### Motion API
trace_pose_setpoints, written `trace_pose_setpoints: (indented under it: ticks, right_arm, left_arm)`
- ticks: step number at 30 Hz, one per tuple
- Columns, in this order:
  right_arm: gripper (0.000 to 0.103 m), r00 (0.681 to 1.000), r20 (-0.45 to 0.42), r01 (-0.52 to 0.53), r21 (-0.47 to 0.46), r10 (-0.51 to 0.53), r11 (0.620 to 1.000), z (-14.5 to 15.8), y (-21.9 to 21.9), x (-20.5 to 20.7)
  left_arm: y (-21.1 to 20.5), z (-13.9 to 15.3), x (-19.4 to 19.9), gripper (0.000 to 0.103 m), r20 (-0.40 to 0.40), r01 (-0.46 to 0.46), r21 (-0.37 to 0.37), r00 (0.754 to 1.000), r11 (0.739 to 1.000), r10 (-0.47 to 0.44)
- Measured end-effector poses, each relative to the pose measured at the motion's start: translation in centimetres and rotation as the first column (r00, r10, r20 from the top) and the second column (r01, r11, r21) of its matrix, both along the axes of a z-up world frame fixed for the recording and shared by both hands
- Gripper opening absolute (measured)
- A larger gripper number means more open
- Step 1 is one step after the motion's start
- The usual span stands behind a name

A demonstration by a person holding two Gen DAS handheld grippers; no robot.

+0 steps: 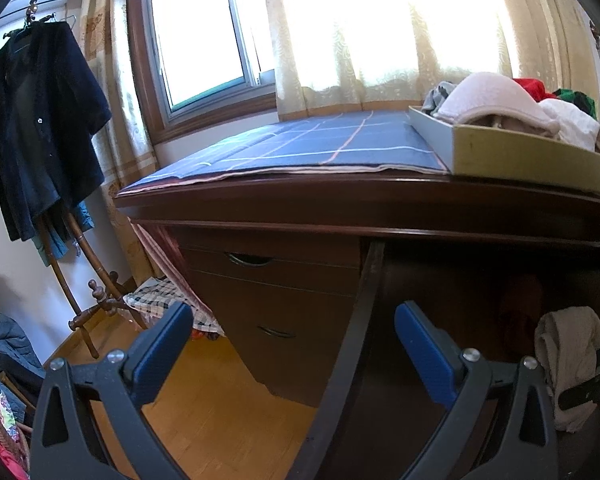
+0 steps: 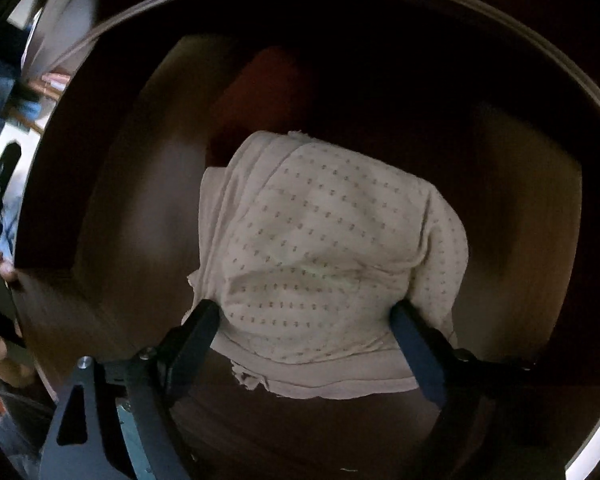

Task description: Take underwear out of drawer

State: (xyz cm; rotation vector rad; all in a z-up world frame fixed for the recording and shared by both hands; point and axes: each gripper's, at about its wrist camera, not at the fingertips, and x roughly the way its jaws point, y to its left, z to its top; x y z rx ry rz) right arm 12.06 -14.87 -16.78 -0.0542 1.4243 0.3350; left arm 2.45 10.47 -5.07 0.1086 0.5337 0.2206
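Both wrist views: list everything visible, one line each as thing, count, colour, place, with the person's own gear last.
underwear: one, beige with small dots, lying in the drawer between the right fingers
drawer: one, dark brown wood, open
desk: one, dark brown, under the window
cloth: one, blue checked, spread on the desk top
tray: one, yellow-green, on the desk at right, heaped with clothes
jacket: one, dark navy, hanging on a stand at left
curtains: beige, across the window
left gripper: blue pads, open, holding nothing
right gripper: dark, open, straddling the underwear
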Motion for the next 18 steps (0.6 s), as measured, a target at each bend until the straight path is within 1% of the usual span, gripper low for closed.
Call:
trace_pose_setpoints:
  ticks: [2, 4, 5, 6, 7, 8, 10, 11, 13, 16, 18]
  right_arm:
    - [0.084, 1.000, 0.010, -0.030, -0.006, 0.030, 1.000, 0.1, 0.3, -0.1]
    - [0.072, 0.998, 0.031, -0.059, -0.025, 0.059, 0.998, 0.4, 0.1, -0.6]
    - [0.069, 0.997, 0.039, -0.068, -0.030, 0.069, 0.997, 0.4, 0.0, -1.0]
    - [0.064, 0.996, 0.048, -0.072, -0.026, 0.073, 0.997, 0.6, -0.4, -1.3]
    - [0.058, 0.996, 0.054, -0.068, -0.018, 0.069, 0.998, 0.7, -0.8, -1.5]
    - [0.055, 0.996, 0.059, -0.062, -0.009, 0.062, 0.998, 0.8, -1.1, -1.6]
    - [0.038, 0.996, 0.084, -0.034, 0.012, 0.032, 0.999, 1.2, -2.2, -2.0]
    - [0.035, 0.995, 0.097, -0.022, 0.024, 0.019, 0.999, 1.5, -2.5, -2.2]
    - [0.021, 0.993, 0.119, 0.011, 0.088, -0.021, 0.996, 2.1, -3.5, -2.8]
    - [0.018, 0.985, 0.164, 0.028, 0.147, -0.052, 0.989, 2.9, -4.6, -4.3]
    - [0.017, 0.979, 0.186, 0.050, 0.204, -0.088, 0.978, 3.5, -5.7, -5.4]
  left_arm:
    - [0.1, 0.0, 0.0, 0.103, -0.001, 0.002, -0.005, 1.000, 1.000, -0.002]
    - [0.2, 0.0, 0.0, 0.103, 0.002, 0.003, -0.007, 1.000, 1.000, -0.003]
    - [0.2, 0.0, -0.1, 0.103, 0.004, 0.004, -0.008, 1.000, 1.000, -0.004]
    - [0.2, 0.0, -0.1, 0.103, 0.005, 0.006, -0.009, 1.000, 1.000, -0.006]
    - [0.2, 0.0, -0.2, 0.103, 0.008, 0.007, -0.008, 1.000, 1.000, -0.007]
    - [0.1, 0.0, -0.2, 0.103, 0.007, 0.008, -0.006, 1.000, 1.000, -0.008]
    - [0.1, -0.1, -0.2, 0.103, 0.006, 0.010, -0.004, 1.000, 1.000, -0.010]
    - [0.1, -0.1, -0.1, 0.103, 0.007, 0.011, -0.005, 1.000, 1.000, -0.011]
    - [0.1, 0.0, -0.3, 0.103, 0.010, 0.011, -0.004, 1.000, 1.000, -0.011]
    - [0.1, 0.0, -0.3, 0.103, 0.011, 0.012, 0.000, 1.000, 1.000, -0.012]
    - [0.1, 0.0, -0.4, 0.103, 0.012, 0.013, 0.004, 1.000, 1.000, -0.013]
